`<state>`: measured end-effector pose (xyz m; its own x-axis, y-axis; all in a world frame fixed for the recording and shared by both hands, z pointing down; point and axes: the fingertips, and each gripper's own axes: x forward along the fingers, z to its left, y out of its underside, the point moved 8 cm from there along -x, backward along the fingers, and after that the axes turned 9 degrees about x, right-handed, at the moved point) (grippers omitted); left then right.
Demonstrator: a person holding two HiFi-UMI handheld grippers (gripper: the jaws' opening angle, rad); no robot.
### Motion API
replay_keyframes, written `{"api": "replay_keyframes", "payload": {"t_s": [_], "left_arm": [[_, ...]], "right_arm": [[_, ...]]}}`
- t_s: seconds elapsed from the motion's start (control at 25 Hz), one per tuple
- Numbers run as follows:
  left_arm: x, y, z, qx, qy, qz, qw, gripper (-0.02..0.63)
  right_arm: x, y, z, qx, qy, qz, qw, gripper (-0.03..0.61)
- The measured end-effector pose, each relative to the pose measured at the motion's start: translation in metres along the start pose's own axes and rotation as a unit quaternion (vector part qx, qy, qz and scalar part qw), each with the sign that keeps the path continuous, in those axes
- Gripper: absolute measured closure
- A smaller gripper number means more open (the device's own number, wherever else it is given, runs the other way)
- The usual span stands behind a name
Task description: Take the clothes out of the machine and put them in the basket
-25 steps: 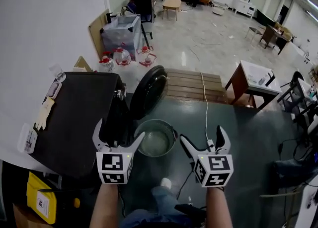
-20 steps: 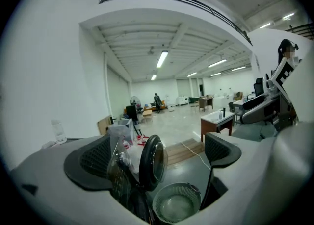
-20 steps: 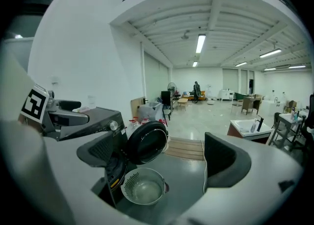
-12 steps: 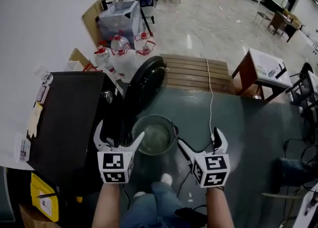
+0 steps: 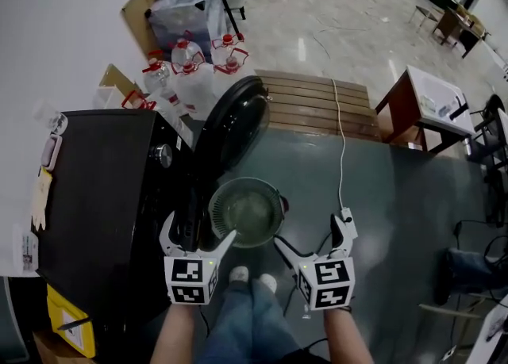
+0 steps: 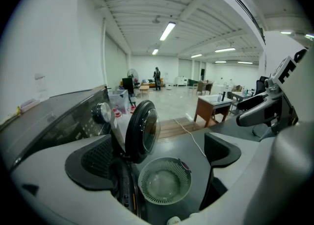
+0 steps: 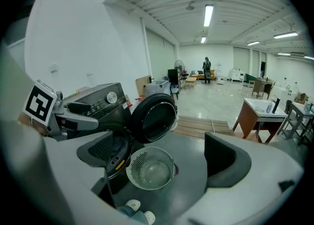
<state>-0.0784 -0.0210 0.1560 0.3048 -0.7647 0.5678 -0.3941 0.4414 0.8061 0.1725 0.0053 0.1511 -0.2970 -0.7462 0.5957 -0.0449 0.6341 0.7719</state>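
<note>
Pale perforated plastic makes up the round basket [image 5: 248, 213], which stands on the dark green floor [image 5: 397, 212] just right of the black washing machine [image 5: 95, 188], its bottom bare. The machine's round door [image 5: 235, 120] is swung open and leans out over the floor just beyond the basket's far rim. The left gripper [image 5: 198, 231] hovers with its jaws spread wide and nothing between them. Its right fingertip overlaps the basket's near-left rim in the head view, though contact cannot be judged. The right gripper [image 5: 311, 234] is likewise spread and empty, just near and right of the basket. The person's shoes [image 5: 250, 277] show between the two grippers, near the basket. The head view alone shows the machine's flat top, the wooden platform [image 5: 317, 109] beyond the door, the white cable [image 5: 341, 156] trailing across it and the red-capped water jugs [image 5: 190, 57] by the far wall. The right gripper view adds the machine's front: a control knob [image 7: 112, 98] and the drum mouth [image 7: 115, 158], too dark to show what lies inside. Each gripper view frames the basket between its own jaws and catches the other gripper at its edge.
</note>
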Motion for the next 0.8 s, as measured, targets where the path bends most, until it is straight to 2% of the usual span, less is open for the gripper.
{"api": "replay_keyframes", "payload": {"t_s": [0.52,0.8], "left_arm": [[0.079,0.098,0.018,-0.002,0.048,0.054,0.9974,0.044],[0.126,0.163,0.024,0.002,0.056,0.087,0.9946,0.044]], "right_arm": [[0.103,0.075,0.016,0.025,0.016,0.041,0.999,0.013],[0.159,0.122,0.014,0.061,0.028,0.036,0.997,0.013]]}}
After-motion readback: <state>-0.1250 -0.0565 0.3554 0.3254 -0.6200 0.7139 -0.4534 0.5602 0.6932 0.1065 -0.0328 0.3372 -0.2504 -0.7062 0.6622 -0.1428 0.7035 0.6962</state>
